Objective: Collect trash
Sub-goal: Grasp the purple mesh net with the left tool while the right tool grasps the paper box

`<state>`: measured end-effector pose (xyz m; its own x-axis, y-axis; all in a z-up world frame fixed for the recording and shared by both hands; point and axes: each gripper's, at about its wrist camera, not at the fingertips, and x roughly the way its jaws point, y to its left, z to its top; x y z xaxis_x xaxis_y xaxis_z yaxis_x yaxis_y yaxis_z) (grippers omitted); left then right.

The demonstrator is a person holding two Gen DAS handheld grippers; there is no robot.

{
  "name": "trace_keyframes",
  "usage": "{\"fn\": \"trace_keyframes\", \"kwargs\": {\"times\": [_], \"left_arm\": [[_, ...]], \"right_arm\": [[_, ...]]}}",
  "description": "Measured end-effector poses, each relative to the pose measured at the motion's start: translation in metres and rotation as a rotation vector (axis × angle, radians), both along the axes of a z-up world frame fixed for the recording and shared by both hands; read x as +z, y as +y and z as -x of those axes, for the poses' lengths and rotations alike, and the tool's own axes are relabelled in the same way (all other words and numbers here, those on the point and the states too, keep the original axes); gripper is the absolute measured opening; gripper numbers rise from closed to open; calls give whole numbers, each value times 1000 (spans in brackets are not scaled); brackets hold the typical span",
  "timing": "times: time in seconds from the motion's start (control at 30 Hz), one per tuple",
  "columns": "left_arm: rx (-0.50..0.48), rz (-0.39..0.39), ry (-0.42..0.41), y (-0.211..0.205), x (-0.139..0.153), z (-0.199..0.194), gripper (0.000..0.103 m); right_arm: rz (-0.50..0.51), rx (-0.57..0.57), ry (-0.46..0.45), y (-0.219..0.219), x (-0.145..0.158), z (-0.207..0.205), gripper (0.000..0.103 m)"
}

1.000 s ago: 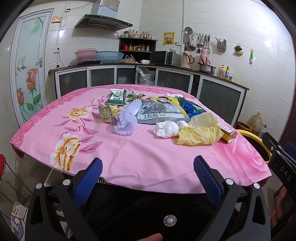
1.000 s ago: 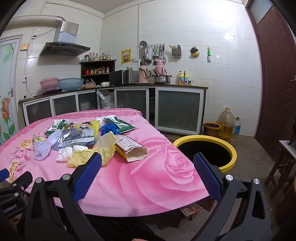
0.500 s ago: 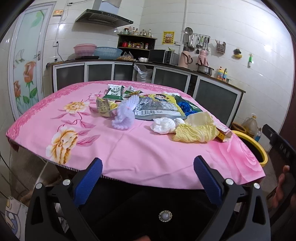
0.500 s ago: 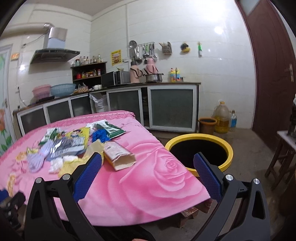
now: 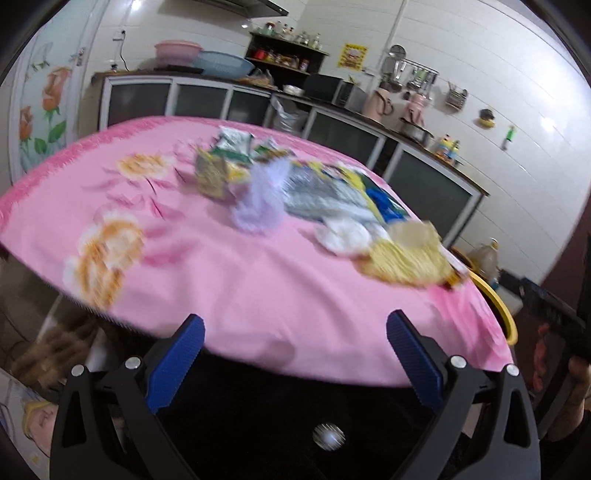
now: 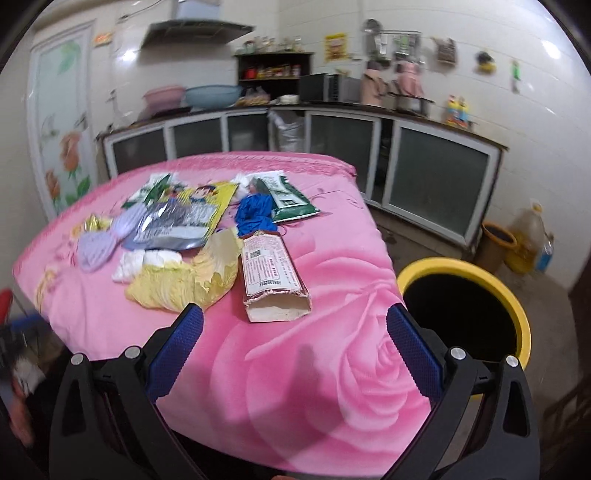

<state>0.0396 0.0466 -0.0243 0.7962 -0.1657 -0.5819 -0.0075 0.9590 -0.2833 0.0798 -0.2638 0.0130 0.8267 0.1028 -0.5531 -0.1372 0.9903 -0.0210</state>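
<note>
Walls: white tile, glare spots.
Counter (image 6: 369, 110): along the walls, frosted cabinet doors below.
Range hood (image 6: 195, 27): above counter's left end.
Floor (image 6: 417, 236): bare grey, below counter.

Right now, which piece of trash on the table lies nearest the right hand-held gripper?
The torn-open paper carton, its open end facing the right hand-held gripper. The yellow wrapper sits beside it, further left.

Soft pink flowered cloth (image 6: 332, 266) covers the desk. The torn carton (image 6: 271, 275) looks like matt paperboard; the silver snack bag (image 6: 173, 223) is glossy foil. The yellow wrapper (image 6: 184, 280) is crinkled, the white wad (image 6: 142, 262) tissue-like. The bin's yellow rim (image 6: 517, 306) seems smooth plastic.
</note>
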Motion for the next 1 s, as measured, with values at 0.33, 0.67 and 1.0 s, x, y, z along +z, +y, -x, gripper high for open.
{"fn": "trace_keyframes", "kwargs": {"times": [0.33,0.67,1.0], "left_arm": [[-28,-167,77,35,34,-66,95],[-159,-181,185,17,18,-117,95],[-196,-153,252,13,1,-148,95]], "right_arm": [[-11,105,73,-6,-14,-29,96],[74,233,135,-2,-17,-57,95],[106,301,191,8,-23,-86,95]]}}
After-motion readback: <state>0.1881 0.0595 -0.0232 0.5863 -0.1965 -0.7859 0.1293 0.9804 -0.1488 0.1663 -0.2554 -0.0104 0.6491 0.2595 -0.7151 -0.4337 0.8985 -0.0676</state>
